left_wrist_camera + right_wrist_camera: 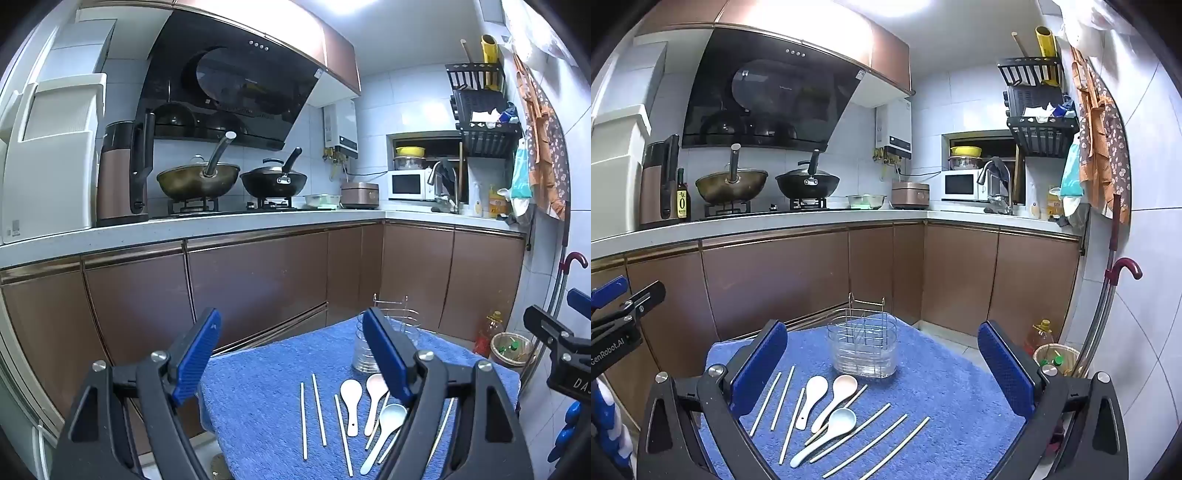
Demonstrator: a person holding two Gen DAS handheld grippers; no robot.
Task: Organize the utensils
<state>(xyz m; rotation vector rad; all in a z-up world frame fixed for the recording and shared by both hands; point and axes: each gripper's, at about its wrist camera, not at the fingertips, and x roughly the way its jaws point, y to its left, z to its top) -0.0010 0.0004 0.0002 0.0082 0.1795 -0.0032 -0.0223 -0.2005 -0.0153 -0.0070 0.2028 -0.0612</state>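
A blue towel (942,398) covers a small table. A clear utensil holder (862,345) with a wire insert stands at its far side, also seen as the holder (364,349) behind my left gripper's right finger. In front of it lie three spoons: white (812,398), pink (836,397) and pale blue (827,430), among several pale chopsticks (871,445). The left wrist view shows the same spoons (351,402) and chopsticks (318,408). My left gripper (291,354) and my right gripper (882,363) both hover above the towel, open and empty.
Brown cabinets (812,273) and a white counter with two woks (768,182) run behind the table. A bin (1058,358) and an oil bottle (1039,334) stand on the floor at the right, beside a leaning umbrella (1115,280).
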